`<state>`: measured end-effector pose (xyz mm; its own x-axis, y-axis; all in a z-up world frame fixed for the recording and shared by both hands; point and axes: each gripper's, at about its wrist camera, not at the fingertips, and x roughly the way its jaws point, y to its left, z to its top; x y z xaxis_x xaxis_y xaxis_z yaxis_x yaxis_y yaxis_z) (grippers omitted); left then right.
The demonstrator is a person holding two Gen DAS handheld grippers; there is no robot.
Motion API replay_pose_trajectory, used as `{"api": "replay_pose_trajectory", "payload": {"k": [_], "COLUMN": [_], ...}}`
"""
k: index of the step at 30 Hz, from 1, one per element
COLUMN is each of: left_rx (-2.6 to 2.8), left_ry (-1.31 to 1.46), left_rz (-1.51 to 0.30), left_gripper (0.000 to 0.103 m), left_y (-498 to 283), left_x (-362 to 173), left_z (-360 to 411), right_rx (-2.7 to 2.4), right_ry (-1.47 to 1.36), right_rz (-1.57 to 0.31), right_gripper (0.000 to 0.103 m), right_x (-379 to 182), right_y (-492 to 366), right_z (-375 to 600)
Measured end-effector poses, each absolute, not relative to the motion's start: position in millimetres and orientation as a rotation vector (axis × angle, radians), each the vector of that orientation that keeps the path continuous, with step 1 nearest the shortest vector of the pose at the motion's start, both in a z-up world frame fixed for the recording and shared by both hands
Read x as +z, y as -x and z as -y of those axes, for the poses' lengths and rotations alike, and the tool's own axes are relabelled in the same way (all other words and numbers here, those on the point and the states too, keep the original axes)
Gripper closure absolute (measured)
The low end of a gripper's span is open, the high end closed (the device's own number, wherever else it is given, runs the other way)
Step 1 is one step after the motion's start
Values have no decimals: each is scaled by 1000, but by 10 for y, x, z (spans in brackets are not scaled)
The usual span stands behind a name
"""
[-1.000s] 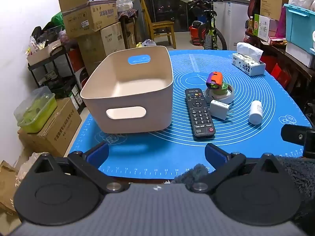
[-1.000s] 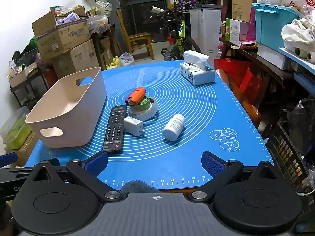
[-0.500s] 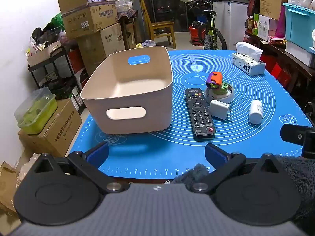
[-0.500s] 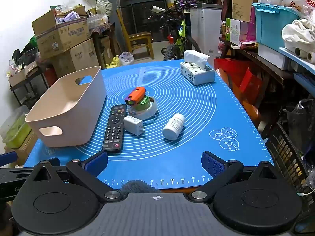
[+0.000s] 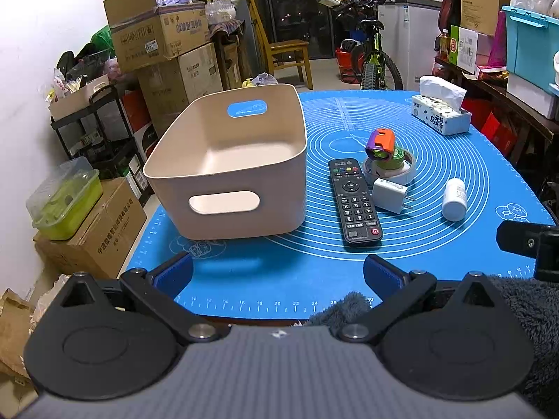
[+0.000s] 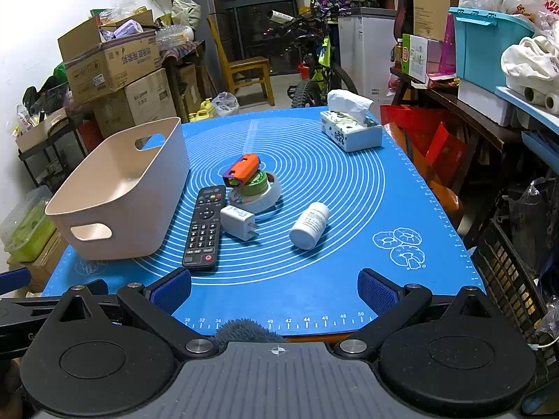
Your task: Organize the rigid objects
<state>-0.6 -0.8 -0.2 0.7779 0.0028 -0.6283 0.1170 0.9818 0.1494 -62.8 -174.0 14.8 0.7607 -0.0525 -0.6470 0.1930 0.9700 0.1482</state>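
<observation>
Both the left hand-held gripper and right hand-held gripper wide open, empty, near edge; bin empty at left, remote, charger, bottle to its right; bottle on its side may roll when nudged.

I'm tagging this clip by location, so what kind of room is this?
Probably a cluttered home storage or spare room: stacked cardboard boxes, a parked bicycle and a wooden chair crowd around the table's blue mat.
</observation>
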Motion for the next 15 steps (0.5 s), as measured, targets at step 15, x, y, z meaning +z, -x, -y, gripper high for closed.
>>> {"api": "replay_pose_trajectory", "payload": {"k": [15], "left_rx": [-60], "left_ry": [-188], "left_rz": [-673], "left_gripper": [1], "left_y": [3], "left_x": [-9], "left_z": [11], "right_rx": [-136], "right_ry": [-209], "right_rz": [-692], "right_gripper": [2], "right_x": [150], "right_y": [625], "right_z": [1732]}}
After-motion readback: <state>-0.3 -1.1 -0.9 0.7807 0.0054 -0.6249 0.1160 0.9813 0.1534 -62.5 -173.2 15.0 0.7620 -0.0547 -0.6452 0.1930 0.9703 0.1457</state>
